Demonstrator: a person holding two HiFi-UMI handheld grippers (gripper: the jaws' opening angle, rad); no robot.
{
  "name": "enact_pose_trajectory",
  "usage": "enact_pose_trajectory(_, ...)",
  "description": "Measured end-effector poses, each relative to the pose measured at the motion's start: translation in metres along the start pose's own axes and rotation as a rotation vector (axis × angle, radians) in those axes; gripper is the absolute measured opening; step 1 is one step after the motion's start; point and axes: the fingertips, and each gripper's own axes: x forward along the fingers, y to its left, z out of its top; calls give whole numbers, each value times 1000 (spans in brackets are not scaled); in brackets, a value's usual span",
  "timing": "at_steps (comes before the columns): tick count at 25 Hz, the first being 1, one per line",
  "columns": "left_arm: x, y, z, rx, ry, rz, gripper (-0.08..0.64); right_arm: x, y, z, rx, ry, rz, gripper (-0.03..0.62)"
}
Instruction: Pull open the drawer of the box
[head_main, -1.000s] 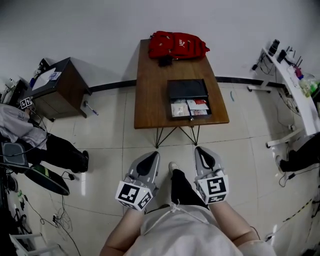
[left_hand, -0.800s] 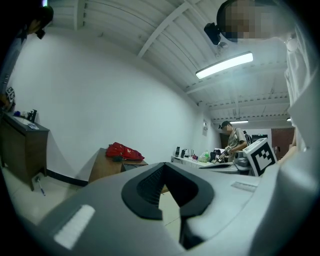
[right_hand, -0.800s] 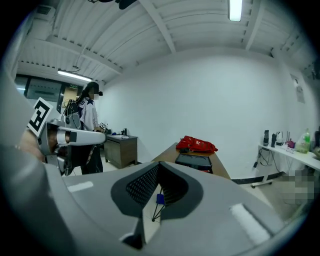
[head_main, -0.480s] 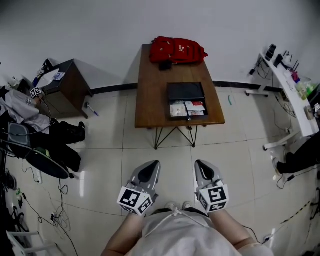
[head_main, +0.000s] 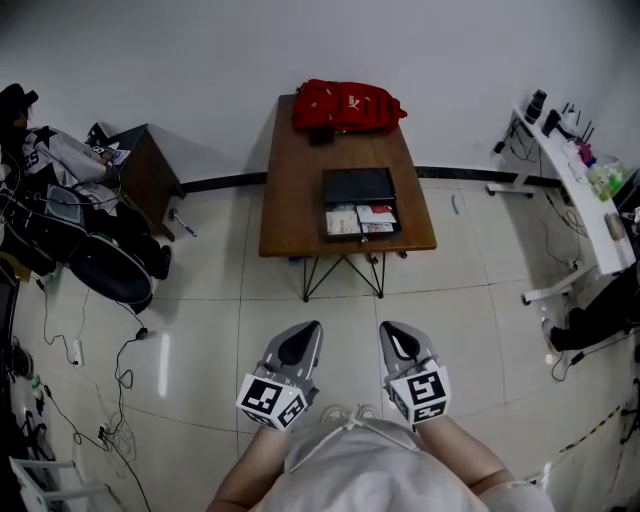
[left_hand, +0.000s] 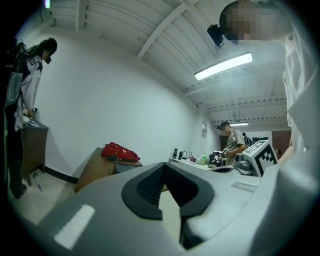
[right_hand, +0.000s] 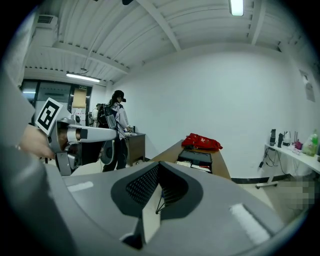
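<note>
A black box (head_main: 359, 186) lies on the brown wooden table (head_main: 293, 190), its drawer (head_main: 360, 220) pulled out toward me with white and red packets inside. Both gripper views also catch the box (left_hand: 126, 167) (right_hand: 197, 157), far off. My left gripper (head_main: 299, 338) and right gripper (head_main: 396, 338) are held close to my body over the tiled floor, well short of the table, side by side. Both are shut, with nothing between their fingers. From its own camera each gripper (left_hand: 166, 170) (right_hand: 158, 169) points toward the table.
A red bag (head_main: 345, 107) lies at the table's far end by the wall. A dark cabinet (head_main: 141, 166) and a person with gear (head_main: 60, 200) are at the left, a white desk (head_main: 575, 160) at the right. Cables trail over the floor on the left.
The table and box sit farther from me and more to the left in the head view. The person at the left has shifted toward the wall. Both grippers stay shut near my body.
</note>
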Motion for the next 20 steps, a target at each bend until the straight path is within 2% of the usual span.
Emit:
enact_pose_trajectory(10, 11, -11, 4, 9, -15, 3, 6, -11, -15, 4, 33, -29, -1, 6)
enact_pose_trajectory(14, 12, -17, 3, 40, -10, 0, 6, -15, -19, 7, 34, -41, -10, 6)
enact_pose_trajectory(20, 12, -19, 5, 16, -21, 3, 6, -18, -18, 5, 12, -54, 2, 7)
